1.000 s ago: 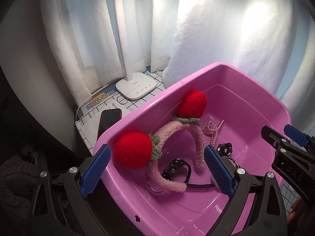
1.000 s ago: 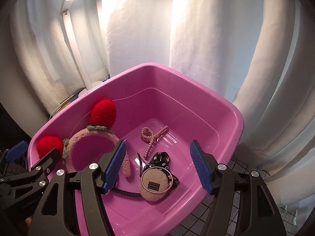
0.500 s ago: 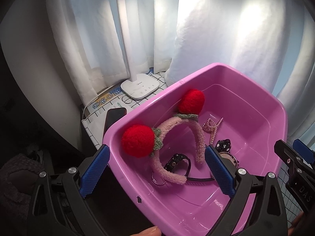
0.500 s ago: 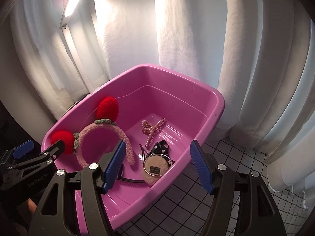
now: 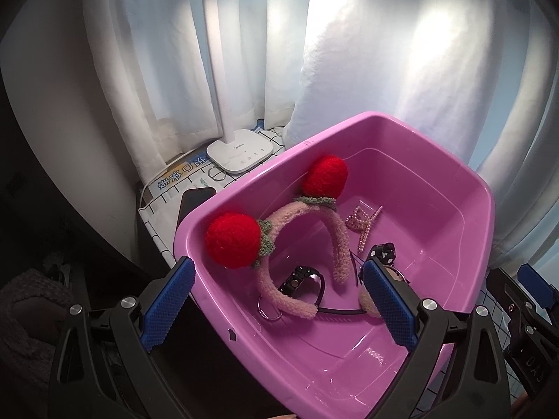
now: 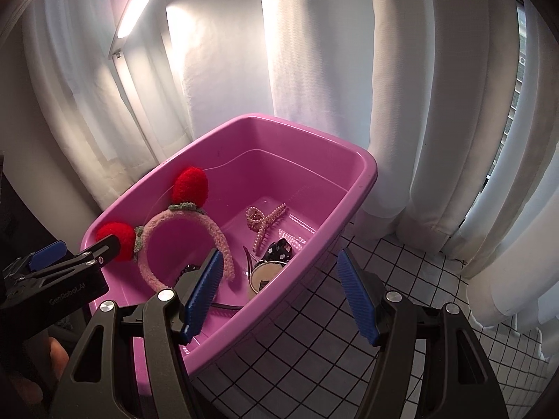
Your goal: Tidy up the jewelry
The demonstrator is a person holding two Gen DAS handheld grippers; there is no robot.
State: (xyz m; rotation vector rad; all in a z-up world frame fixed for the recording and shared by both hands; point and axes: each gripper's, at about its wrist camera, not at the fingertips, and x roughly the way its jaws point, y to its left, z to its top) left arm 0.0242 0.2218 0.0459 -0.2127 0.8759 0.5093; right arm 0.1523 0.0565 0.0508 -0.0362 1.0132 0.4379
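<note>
Only the left wrist view shows the lamp base [image 5: 240, 152].

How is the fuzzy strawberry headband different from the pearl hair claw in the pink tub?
The strawberry headband is far bigger than the pearl hair claw. The headband is fuzzy pink with two red knitted strawberries; the claw is beaded. The headband stands arched; the claw lies flat. Both sit inside the pink tub.

Tub [image 5: 482, 209] on the tiled cloth [image 6: 401, 272], curtains [image 6: 314, 52] behind. In it: headband [image 5: 300, 216] at left, watch [image 5: 302, 279] under its arch, hair claw [image 5: 363, 221] to the right, a dotted clip [image 5: 382, 252] nearer. Lamp [image 5: 241, 153] and phone [image 5: 194, 197] lie left of the tub.
</note>
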